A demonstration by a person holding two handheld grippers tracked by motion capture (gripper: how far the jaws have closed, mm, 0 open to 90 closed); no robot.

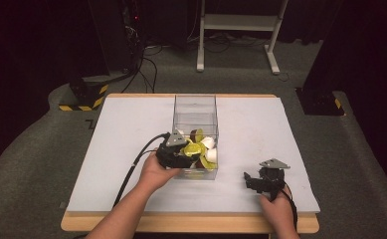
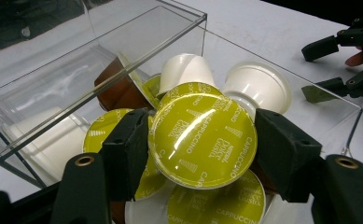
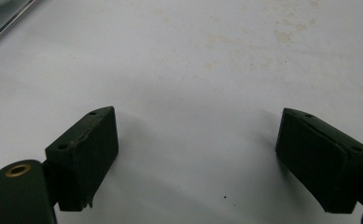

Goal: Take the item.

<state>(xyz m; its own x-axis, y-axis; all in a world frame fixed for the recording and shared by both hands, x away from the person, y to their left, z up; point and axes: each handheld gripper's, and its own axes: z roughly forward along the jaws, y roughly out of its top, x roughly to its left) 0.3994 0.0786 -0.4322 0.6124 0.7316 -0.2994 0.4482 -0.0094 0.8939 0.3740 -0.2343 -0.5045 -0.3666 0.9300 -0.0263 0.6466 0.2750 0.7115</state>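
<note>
Held capsule point(image 2: 202, 135): sitting between the jaws of the left gripper point(image 2: 202, 140), round yellow-green foil lid facing the camera, "CAPPUCCINO" printed around the rim, glare streaking across it.
Left gripper: clenching on that capsule, a jaw pressing each side, hovering at the near end of the clear box point(image 1: 195, 112).
Right gripper point(image 3: 198, 154): spreading wide over bare table, gripping nothing.
Other capsules point(image 2: 256, 86): lying heaped in the box, some showing glossy white plastic cup bodies, some yellow-green lids, one brown point(image 2: 121, 91).
Box: standing mid-table, transparent, hard-edged, rectangular, open-topped.
Table point(image 1: 260, 129): showing a matte white top, faintly stained, with a wooden edge.
Room: lying dark, grey carpet, black cables, white stand legs point(image 1: 236, 22).
</note>
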